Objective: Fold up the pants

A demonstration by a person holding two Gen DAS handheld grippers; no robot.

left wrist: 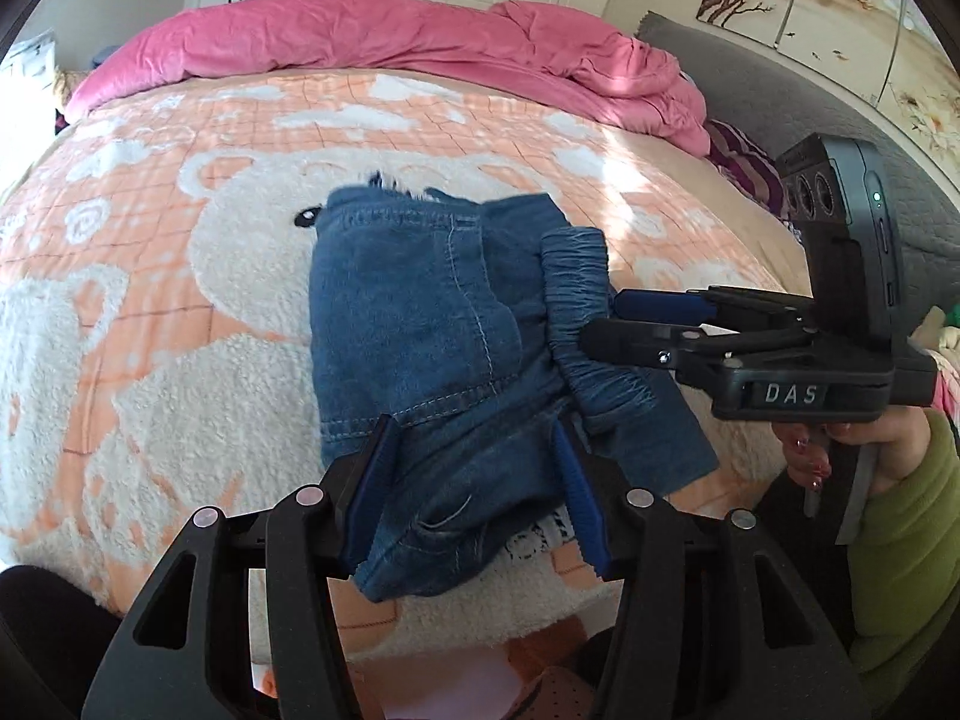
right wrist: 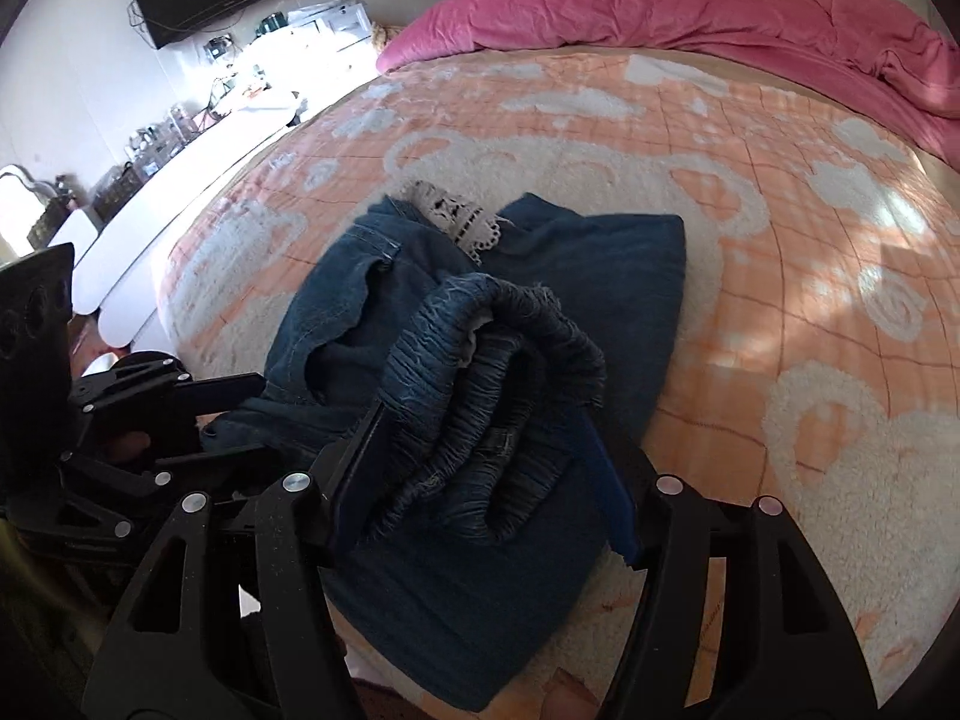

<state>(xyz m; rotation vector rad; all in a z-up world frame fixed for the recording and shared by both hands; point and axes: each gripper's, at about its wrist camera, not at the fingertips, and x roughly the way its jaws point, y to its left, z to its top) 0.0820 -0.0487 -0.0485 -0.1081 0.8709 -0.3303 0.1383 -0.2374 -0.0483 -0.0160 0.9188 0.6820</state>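
Blue denim pants [left wrist: 420, 324], folded into a bundle, lie on the peach-and-white fleece bed blanket [left wrist: 150, 276]; the left claw [left wrist: 474, 480] grips their near edge between its blue pads; the right claw [right wrist: 486, 450] straddles the gathered elastic waistband [right wrist: 480, 372], pads apparently loose, near a pink duvet [left wrist: 372, 36]

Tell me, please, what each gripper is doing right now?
Left gripper: closed on the jeans.
Right gripper: open, with the elastic waistband between its jaws.

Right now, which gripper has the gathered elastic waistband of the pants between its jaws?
The right gripper: the ruched waistband lies between its jaws; the left gripper straddles a plain denim edge.
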